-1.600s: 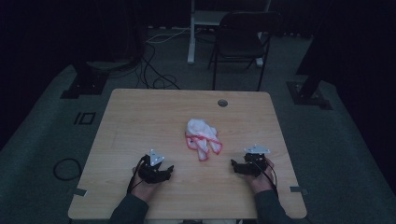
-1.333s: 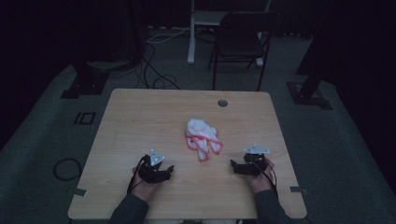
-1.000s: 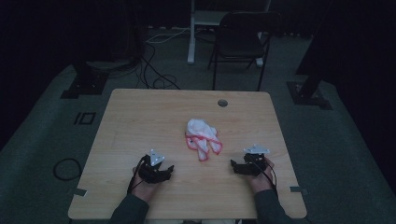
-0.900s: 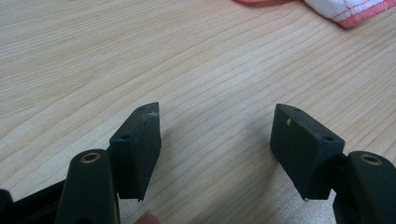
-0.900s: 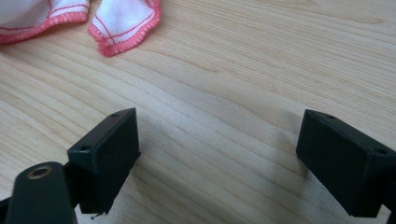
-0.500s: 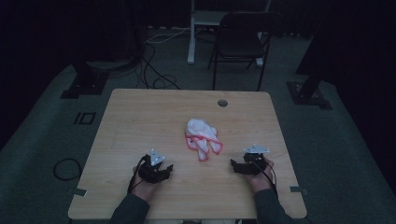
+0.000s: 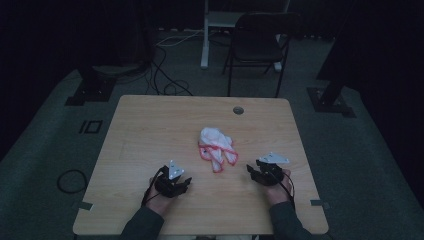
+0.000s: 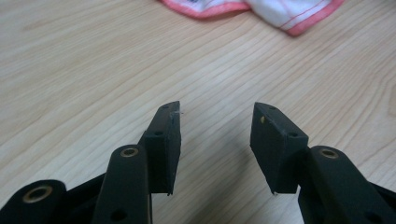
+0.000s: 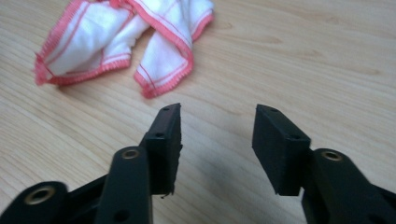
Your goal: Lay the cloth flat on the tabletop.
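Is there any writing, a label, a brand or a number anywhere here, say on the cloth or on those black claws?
None can be read.
White cloth with red hem: no lettering.
Left claw and right claw: plain black, no markings.
Wooden table: bare grain, no text.

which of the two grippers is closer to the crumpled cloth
The right gripper: the red-edged white cloth lies just beyond its open jaws, while the left gripper sits farther off.
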`<state>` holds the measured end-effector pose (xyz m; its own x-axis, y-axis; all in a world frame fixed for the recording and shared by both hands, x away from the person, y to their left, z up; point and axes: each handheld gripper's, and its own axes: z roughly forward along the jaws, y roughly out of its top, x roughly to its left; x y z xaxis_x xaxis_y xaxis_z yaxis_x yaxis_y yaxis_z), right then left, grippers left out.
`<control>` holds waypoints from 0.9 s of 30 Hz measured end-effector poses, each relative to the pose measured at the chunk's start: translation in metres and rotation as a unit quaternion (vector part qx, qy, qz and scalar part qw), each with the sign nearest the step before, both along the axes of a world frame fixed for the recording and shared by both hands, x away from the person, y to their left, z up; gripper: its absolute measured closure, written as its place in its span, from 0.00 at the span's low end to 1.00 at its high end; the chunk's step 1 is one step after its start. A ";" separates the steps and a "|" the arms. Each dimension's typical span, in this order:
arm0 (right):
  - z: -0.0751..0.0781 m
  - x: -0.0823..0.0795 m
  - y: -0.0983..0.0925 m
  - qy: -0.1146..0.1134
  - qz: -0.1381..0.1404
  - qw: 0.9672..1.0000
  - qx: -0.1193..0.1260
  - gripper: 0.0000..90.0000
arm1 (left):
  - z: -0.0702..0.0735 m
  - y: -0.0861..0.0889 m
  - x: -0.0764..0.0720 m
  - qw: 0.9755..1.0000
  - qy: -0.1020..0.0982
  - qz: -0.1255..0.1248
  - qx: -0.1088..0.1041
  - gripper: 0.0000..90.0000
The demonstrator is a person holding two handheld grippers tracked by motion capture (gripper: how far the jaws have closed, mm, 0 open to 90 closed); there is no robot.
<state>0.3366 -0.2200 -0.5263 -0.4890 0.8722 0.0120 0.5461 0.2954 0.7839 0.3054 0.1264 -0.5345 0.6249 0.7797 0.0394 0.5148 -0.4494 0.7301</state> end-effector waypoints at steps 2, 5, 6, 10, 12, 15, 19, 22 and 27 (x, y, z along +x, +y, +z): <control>0.001 0.001 0.003 -0.002 0.005 1.000 -0.001 0.63 | 0.001 -0.004 0.000 1.000 -0.002 -0.006 -0.004 0.60; 0.002 0.003 0.007 -0.006 0.011 1.000 -0.006 0.68 | 0.003 -0.011 0.000 1.000 -0.006 -0.016 -0.006 0.60; 0.002 0.004 0.009 -0.006 0.011 1.000 -0.006 0.70 | 0.004 -0.014 0.001 1.000 -0.006 -0.019 -0.006 0.60; 0.002 0.006 0.014 -0.008 0.012 1.000 -0.004 0.73 | 0.006 -0.023 0.001 0.999 -0.009 -0.029 -0.010 0.59; 0.001 0.008 0.017 -0.007 0.013 1.000 -0.003 0.73 | 0.006 -0.029 0.002 0.999 -0.011 -0.035 -0.010 0.59; 0.001 0.011 0.020 -0.002 0.016 1.000 -0.006 0.70 | 0.005 -0.037 0.002 0.999 -0.016 -0.041 -0.009 0.57; 0.003 0.014 0.024 -0.007 0.018 1.000 -0.008 0.70 | 0.006 -0.046 0.002 0.998 -0.028 -0.048 -0.009 0.57; 0.004 0.017 0.027 -0.010 0.020 1.000 -0.007 0.70 | 0.007 -0.053 0.004 0.998 -0.030 -0.055 -0.006 0.56; 0.001 0.019 0.030 -0.004 0.019 1.000 -0.004 0.66 | 0.003 -0.063 0.008 0.998 -0.027 -0.059 0.008 0.56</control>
<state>0.3560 -0.1902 -0.5253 -0.5221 0.8529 0.0001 0.5278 0.3230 0.7856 0.3130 0.0632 -0.5311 0.7089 0.6998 0.0873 0.4174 -0.5162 0.7479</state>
